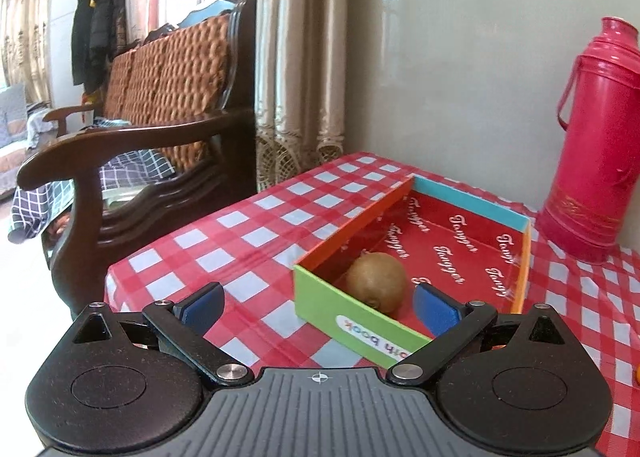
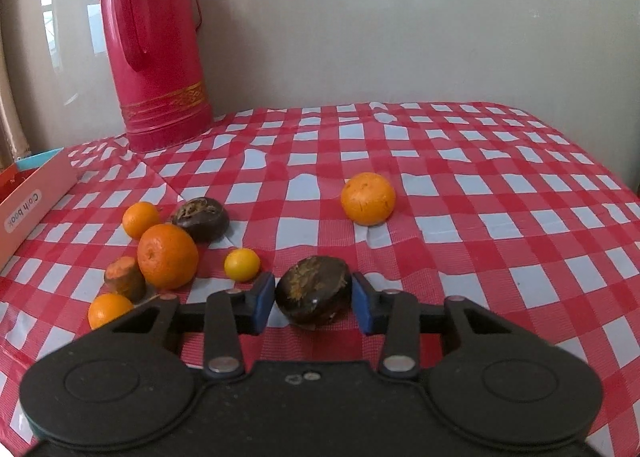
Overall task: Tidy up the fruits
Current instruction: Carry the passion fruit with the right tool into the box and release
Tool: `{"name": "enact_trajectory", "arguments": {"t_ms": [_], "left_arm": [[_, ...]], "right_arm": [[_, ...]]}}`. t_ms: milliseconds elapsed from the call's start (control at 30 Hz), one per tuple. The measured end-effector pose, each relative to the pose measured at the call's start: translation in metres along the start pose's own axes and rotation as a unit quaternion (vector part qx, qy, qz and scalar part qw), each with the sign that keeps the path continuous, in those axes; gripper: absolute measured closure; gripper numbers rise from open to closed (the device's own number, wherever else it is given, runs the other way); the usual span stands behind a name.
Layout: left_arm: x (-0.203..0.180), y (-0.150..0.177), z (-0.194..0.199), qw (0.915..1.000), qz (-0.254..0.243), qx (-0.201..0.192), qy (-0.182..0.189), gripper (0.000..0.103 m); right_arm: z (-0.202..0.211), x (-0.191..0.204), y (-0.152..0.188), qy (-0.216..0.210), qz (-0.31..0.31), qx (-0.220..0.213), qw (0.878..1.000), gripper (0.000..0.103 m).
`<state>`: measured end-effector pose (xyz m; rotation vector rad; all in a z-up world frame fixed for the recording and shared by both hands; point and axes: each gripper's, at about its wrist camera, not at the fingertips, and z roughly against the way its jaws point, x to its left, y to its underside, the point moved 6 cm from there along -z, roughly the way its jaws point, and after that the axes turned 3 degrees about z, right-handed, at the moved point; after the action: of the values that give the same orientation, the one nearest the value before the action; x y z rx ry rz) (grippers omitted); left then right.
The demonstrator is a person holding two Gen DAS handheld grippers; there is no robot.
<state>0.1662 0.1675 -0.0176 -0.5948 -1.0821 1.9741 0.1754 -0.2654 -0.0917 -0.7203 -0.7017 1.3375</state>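
Blue-padded right gripper (image 2: 313, 299) angled down, fingers seemingly pinching dark fruit (image 2: 314, 289)

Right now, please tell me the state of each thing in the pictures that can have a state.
box: open, no lid, on the table
kiwi: lying inside the box
left gripper: open, holding nothing
right gripper: closed on the dark fruit
dark fruit: gripped between the pads
thermos: upright, cap on
lone orange: loose on the tablecloth
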Motion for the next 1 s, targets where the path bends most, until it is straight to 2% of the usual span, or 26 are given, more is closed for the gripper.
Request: {"name": "enact_trajectory", "arguments": {"t_ms": [167,300,467,733,1000], "left_arm": [[0.011,-0.001,-0.004,0.9998,0.011,0.001,-0.019,0.003],[0.025,-0.001,-0.006,0.9989,0.031,0.001,-0.034,0.0],[0.048,-0.002,-0.007,0.997,0.047,-0.008,-0.062,0.0],[0.09,0.003,-0.022,0.9934,0.06,0.009,-0.097,0.0],[0.121,0.011,-0.041,0.989,0.066,0.036,-0.128,0.0]], "right_arm": [[0.012,0.004,-0.008,0.004,0.01,-0.037,0.999,0.071],[0.03,0.017,-0.019,-0.023,0.015,-0.086,0.996,0.071],[0.04,0.054,-0.028,-0.07,0.039,-0.117,0.99,0.071],[0.037,0.131,-0.032,-0.146,0.083,-0.11,0.98,0.071],[0.04,0.195,-0.025,-0.197,0.116,-0.094,0.969,0.071]]}}
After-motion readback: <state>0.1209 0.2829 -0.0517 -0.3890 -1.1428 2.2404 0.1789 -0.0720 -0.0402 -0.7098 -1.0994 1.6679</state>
